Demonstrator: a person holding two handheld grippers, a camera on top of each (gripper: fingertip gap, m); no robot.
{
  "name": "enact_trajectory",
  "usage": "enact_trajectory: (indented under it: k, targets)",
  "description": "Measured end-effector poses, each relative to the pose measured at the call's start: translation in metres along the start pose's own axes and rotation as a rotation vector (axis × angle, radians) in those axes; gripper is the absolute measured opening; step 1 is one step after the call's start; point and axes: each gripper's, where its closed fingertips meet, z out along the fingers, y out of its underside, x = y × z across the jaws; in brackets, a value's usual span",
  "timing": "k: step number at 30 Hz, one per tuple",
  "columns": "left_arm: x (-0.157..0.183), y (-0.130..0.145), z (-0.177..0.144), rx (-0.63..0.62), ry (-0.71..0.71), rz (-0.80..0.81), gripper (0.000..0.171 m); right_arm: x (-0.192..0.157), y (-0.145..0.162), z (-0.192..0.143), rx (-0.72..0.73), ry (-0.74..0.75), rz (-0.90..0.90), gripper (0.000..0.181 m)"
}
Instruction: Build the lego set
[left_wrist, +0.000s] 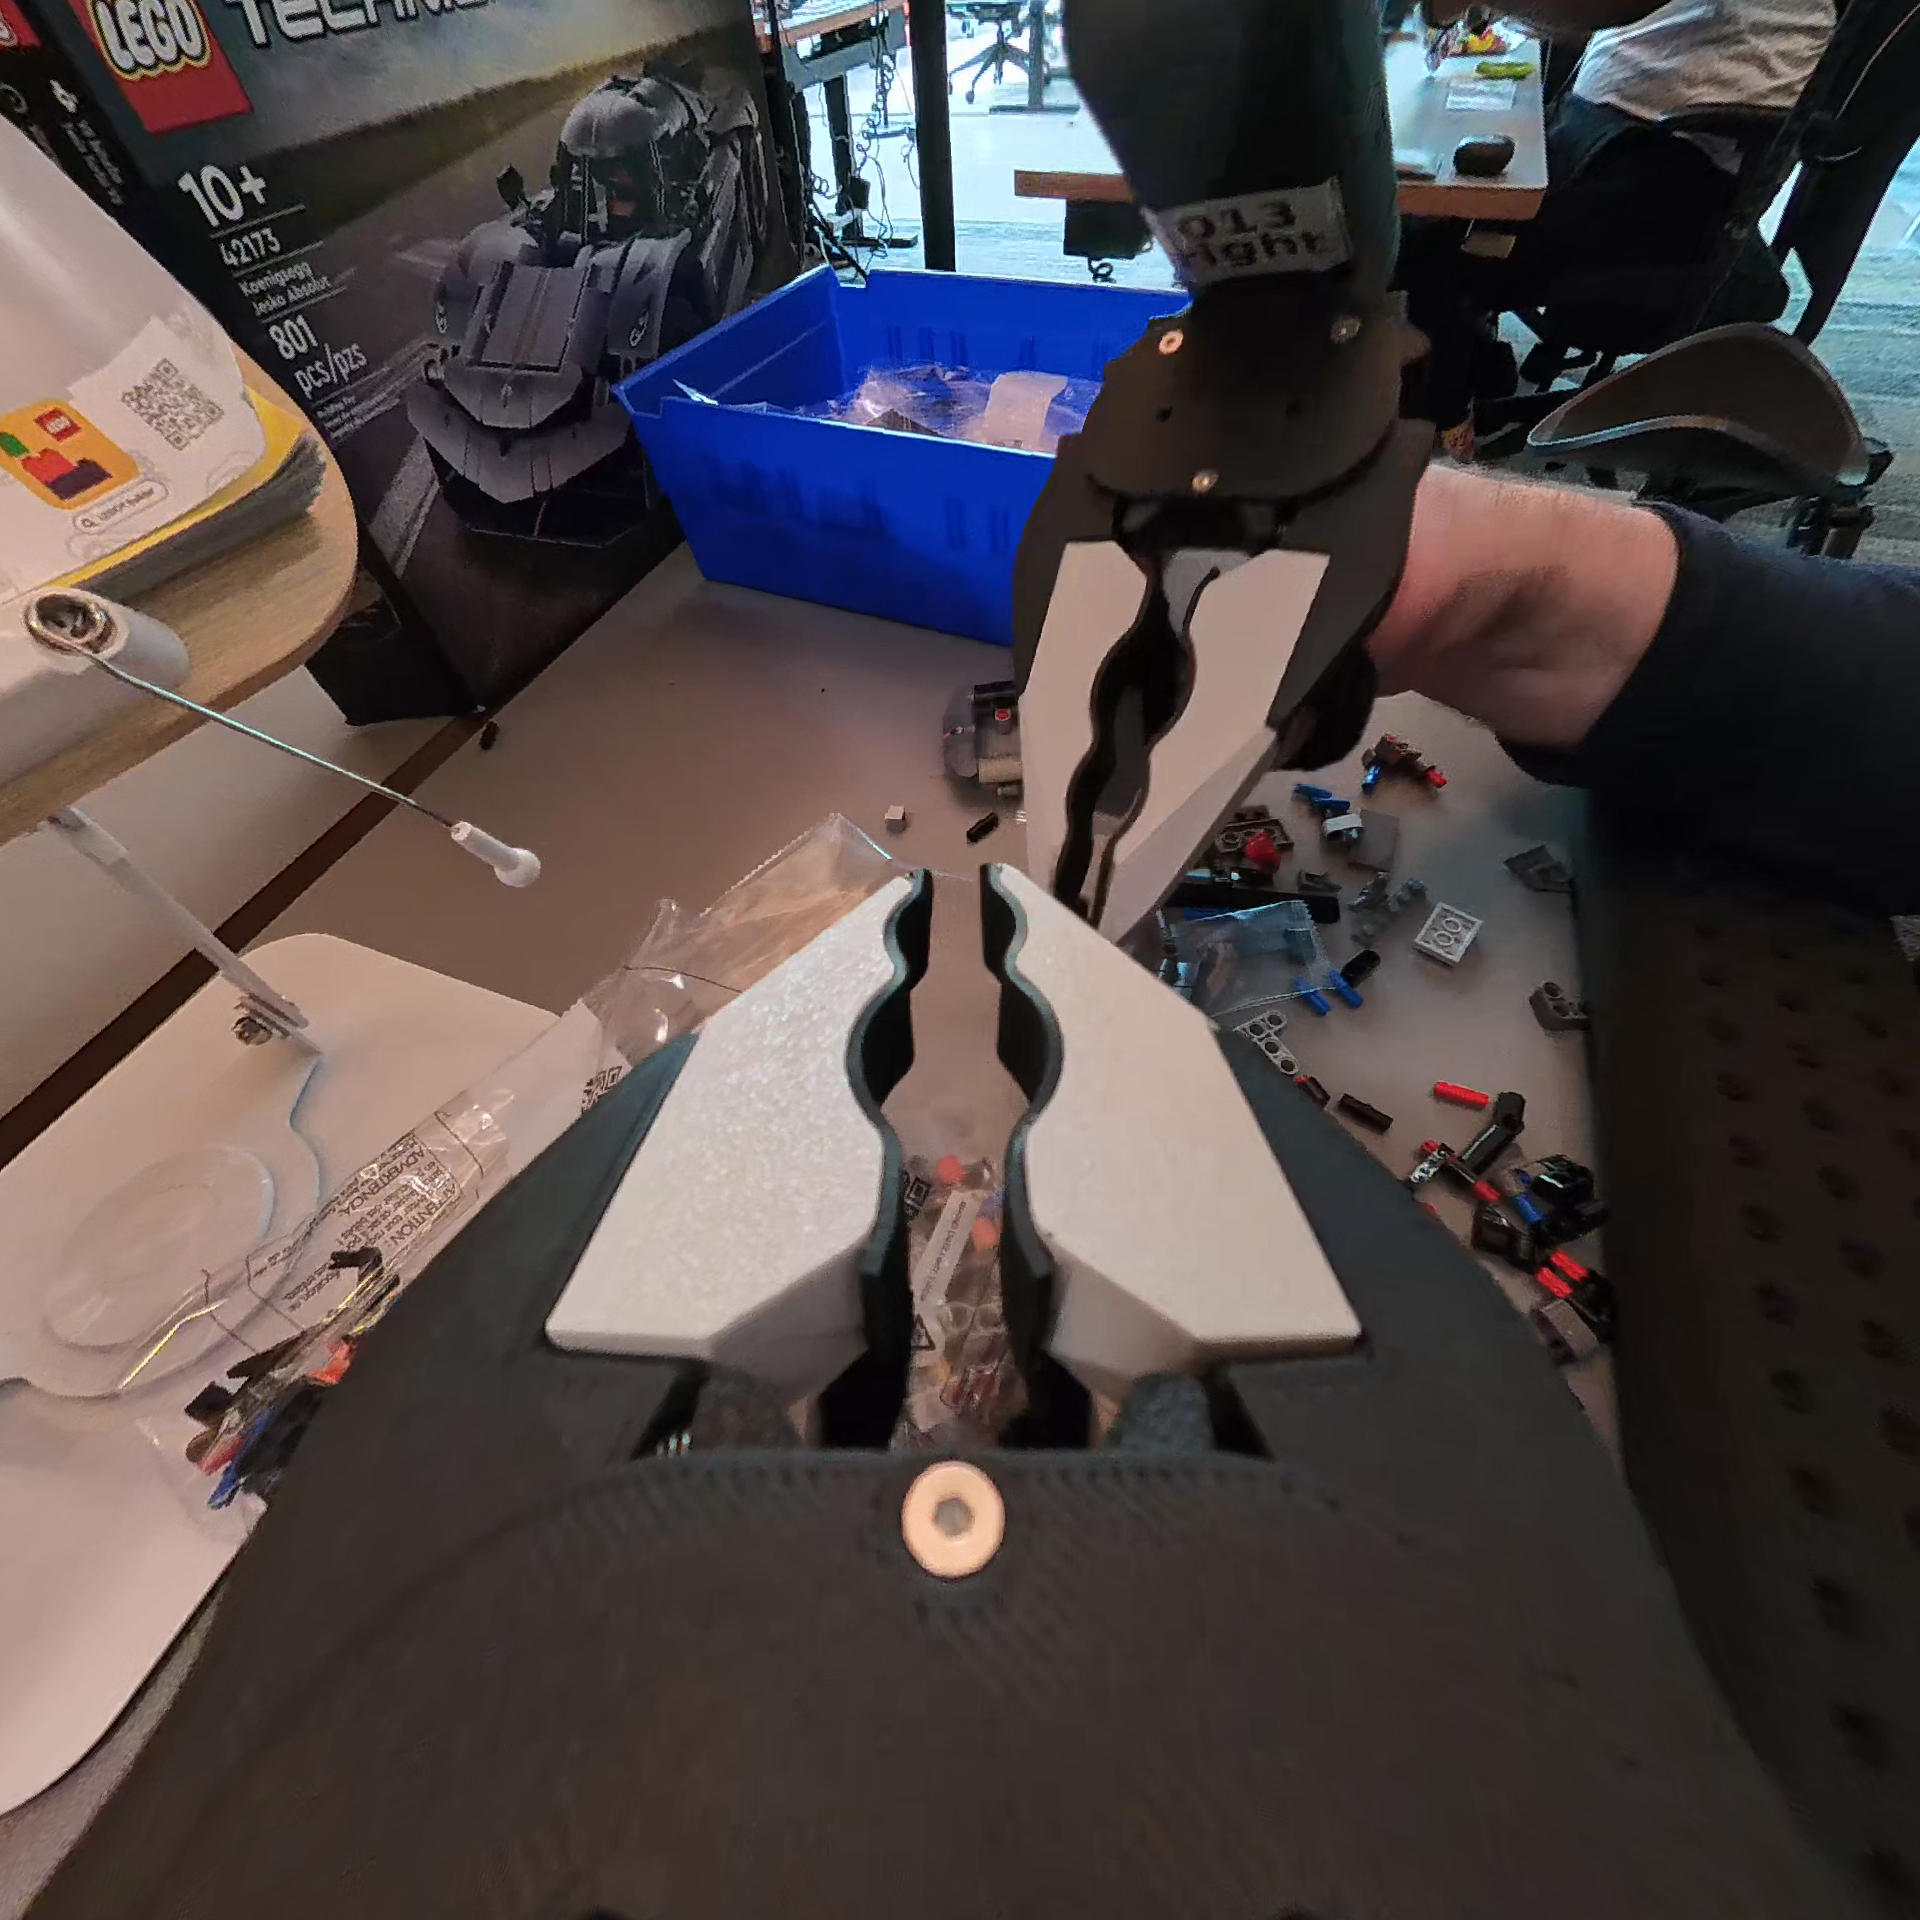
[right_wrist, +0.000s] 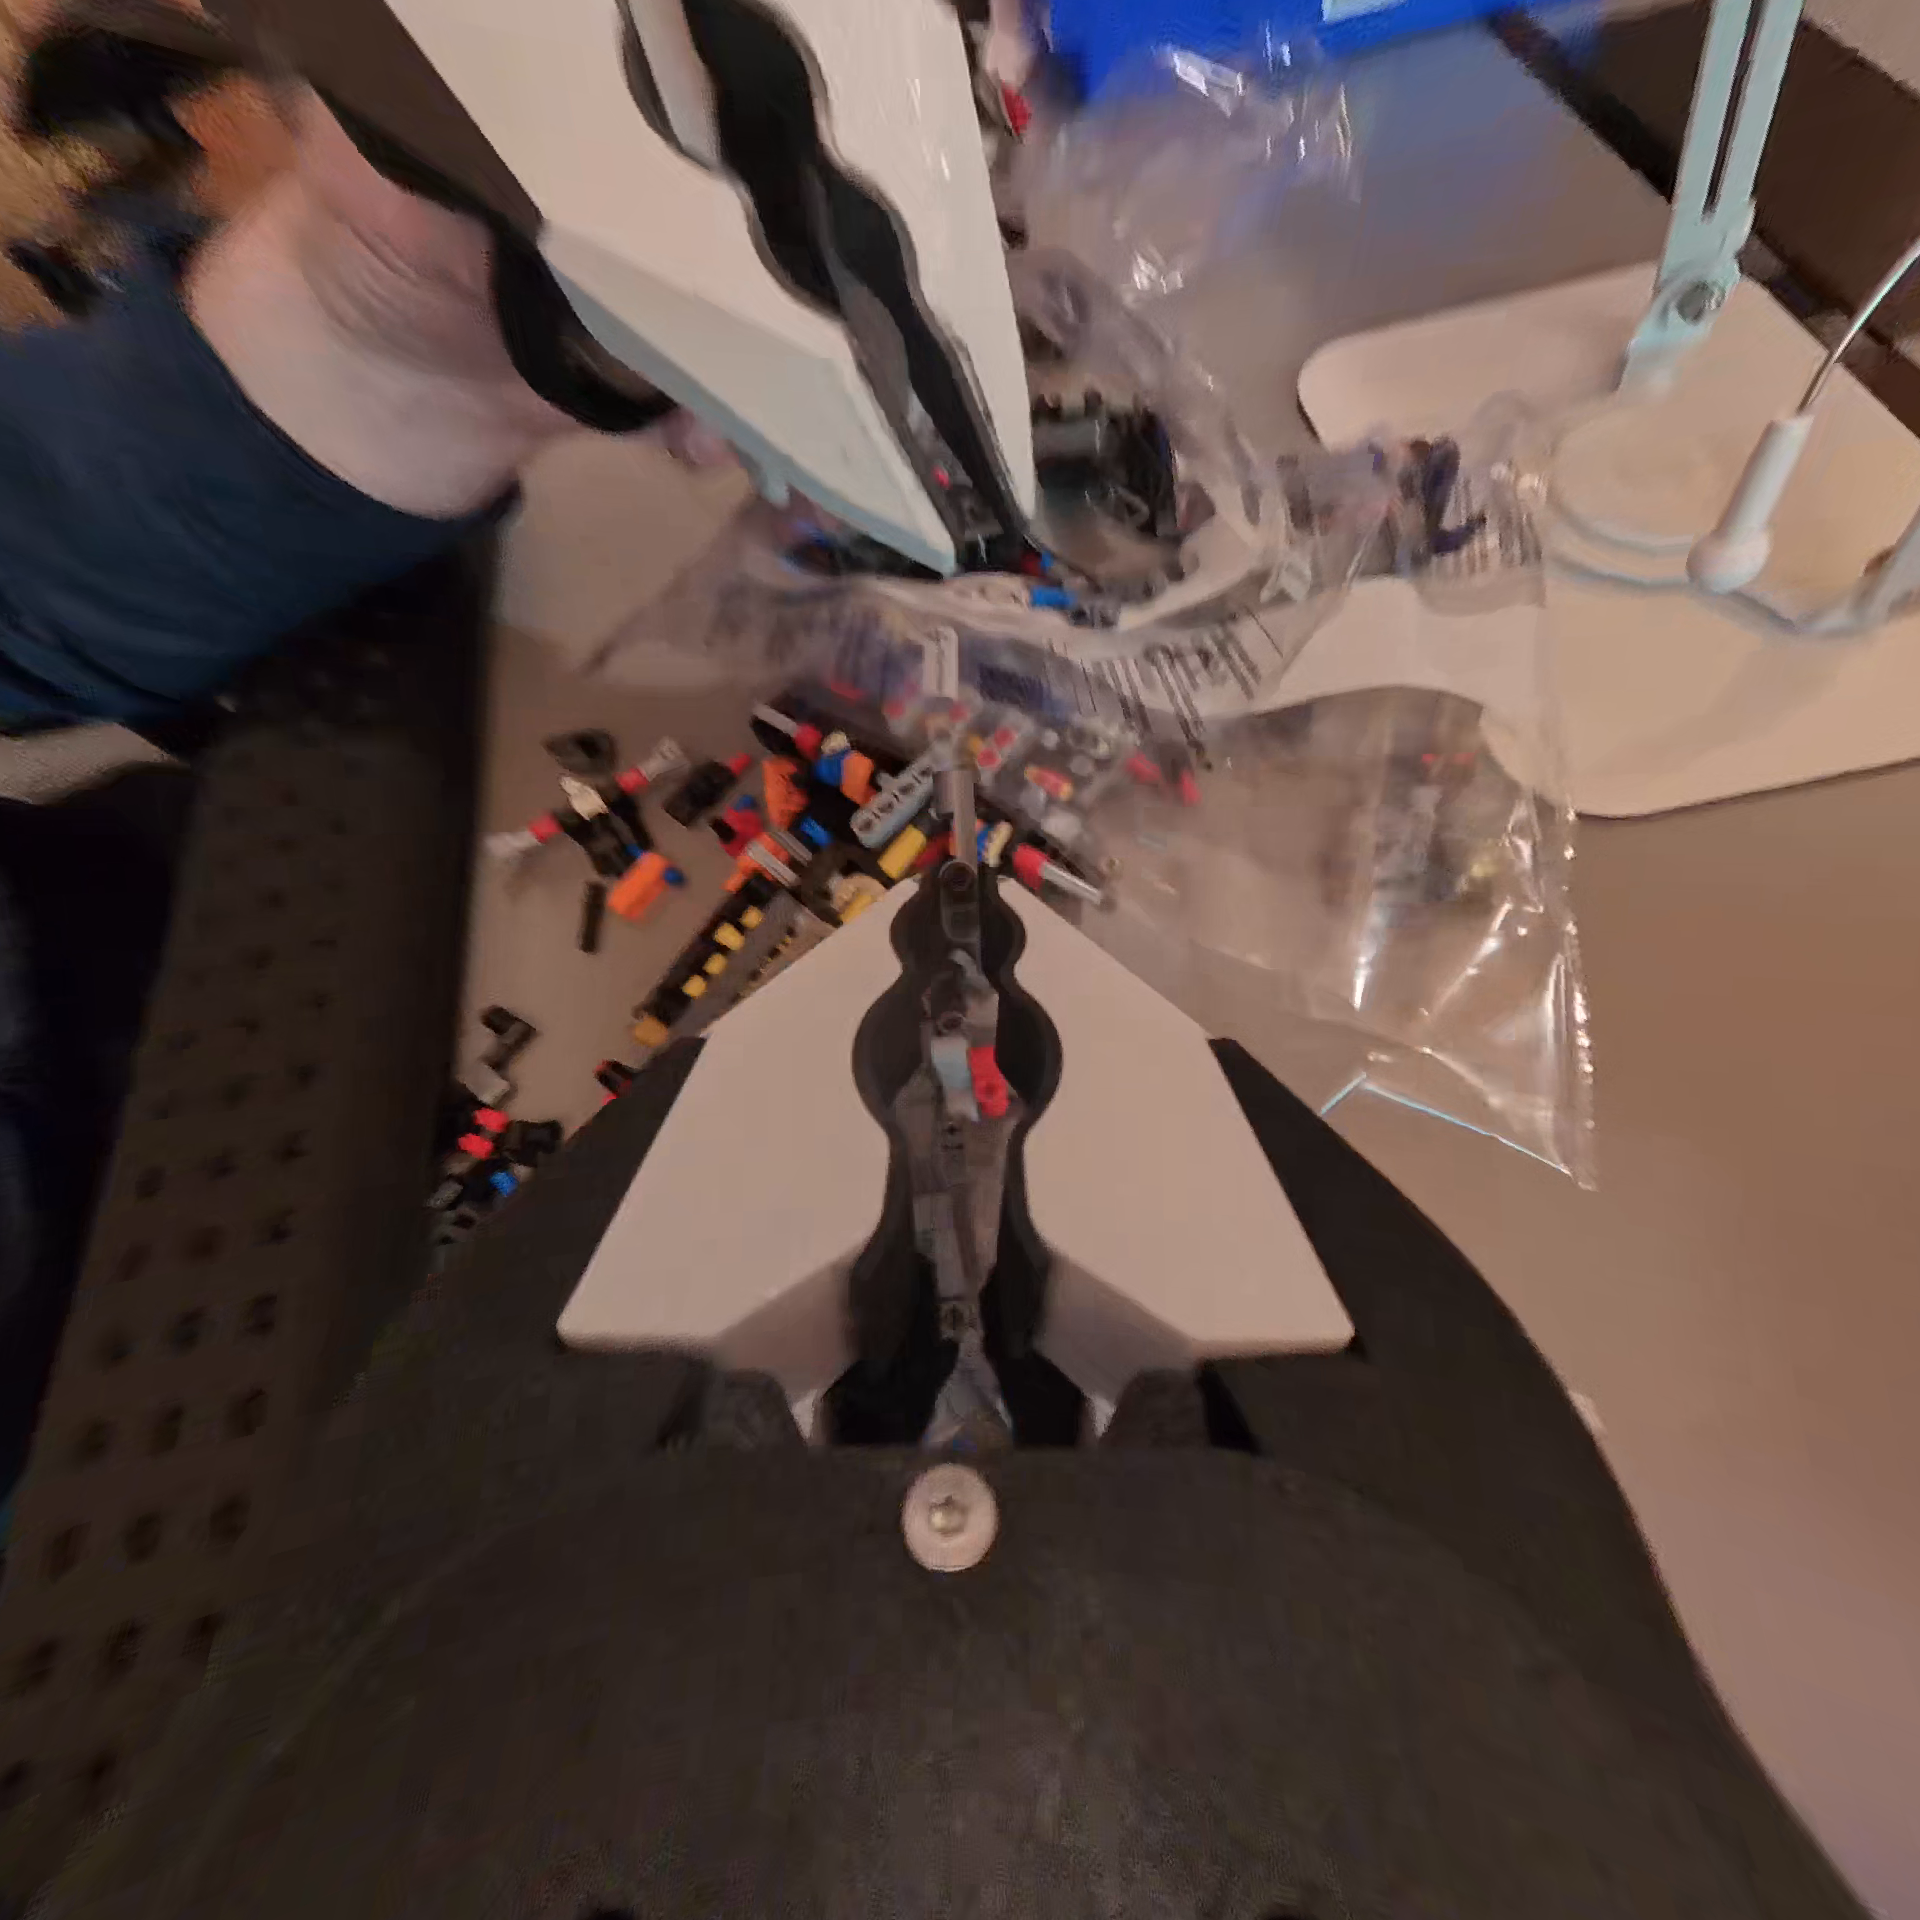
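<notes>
My left gripper (left_wrist: 951, 883) is closed to a narrow gap, pinching a clear plastic bag (left_wrist: 769, 935) of small lego pieces; it also shows in the right wrist view (right_wrist: 987, 551), gripping the bag (right_wrist: 1403, 883) at its edge. My right gripper (right_wrist: 961, 883) is shut on a long grey lego piece (right_wrist: 956, 1091) that lies lengthwise between its jaws. In the left wrist view it (left_wrist: 1091, 914) points down at the table, just right of my left fingertips. Loose lego pieces (left_wrist: 1351, 935) in red, blue, black and orange lie scattered on the grey table (right_wrist: 790, 831).
A blue bin (left_wrist: 831, 488) with bags stands behind, beside the upright lego box (left_wrist: 468, 312). A white stand (left_wrist: 156, 1195) with a booklet (left_wrist: 125, 468) is at the left. A person's hand (left_wrist: 1507, 623) holds the right gripper. A dark dotted mat (left_wrist: 1766, 1143) borders the right edge. My right fingertips sit around 6 cm from my left ones.
</notes>
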Motion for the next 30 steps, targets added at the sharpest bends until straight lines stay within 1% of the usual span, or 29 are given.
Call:
enact_trajectory:
  k: [3,6,8,11,16,18,19,23,26,27,30]
  targets:
    - [0.001,0.0,0.0,0.006,0.014,-0.011,0.01,-0.006,-0.015,-0.013,0.106,-0.053,0.016,0.004]
    - [0.004,0.001,0.001,0.004,0.042,-0.024,0.015,-0.011,-0.025,-0.02,0.17,-0.093,0.024,0.004]
    - [0.01,0.001,0.003,0.006,0.072,-0.024,0.016,-0.013,-0.027,-0.021,0.189,-0.107,0.031,0.003]
    - [0.014,-0.002,0.002,0.025,0.105,-0.038,0.013,-0.013,-0.029,-0.022,0.203,-0.116,0.04,0.004]
    - [0.016,-0.006,-0.003,0.054,0.137,-0.048,0.015,-0.015,-0.034,-0.026,0.242,-0.144,0.06,0.004]
    - [0.019,-0.005,-0.006,0.052,0.164,-0.039,0.023,-0.016,-0.037,-0.028,0.26,-0.152,0.062,0.003]
    - [0.021,-0.006,-0.007,0.057,0.18,-0.039,0.024,-0.017,-0.039,-0.029,0.274,-0.16,0.066,0.004]
    - [0.032,-0.008,-0.001,0.064,0.218,-0.023,0.023,-0.019,-0.044,-0.032,0.31,-0.184,0.076,0.004]
    - [0.036,-0.01,0.004,0.063,0.194,0.025,0.013,-0.022,-0.041,-0.027,0.291,-0.189,0.07,0.003]
    - [0.034,-0.01,0.004,0.062,0.174,0.033,0.005,-0.023,-0.041,-0.026,0.287,-0.193,0.067,0.004]
    - [0.032,-0.01,0.002,0.062,0.176,0.02,0.005,-0.023,-0.044,-0.026,0.302,-0.187,0.065,0.004]
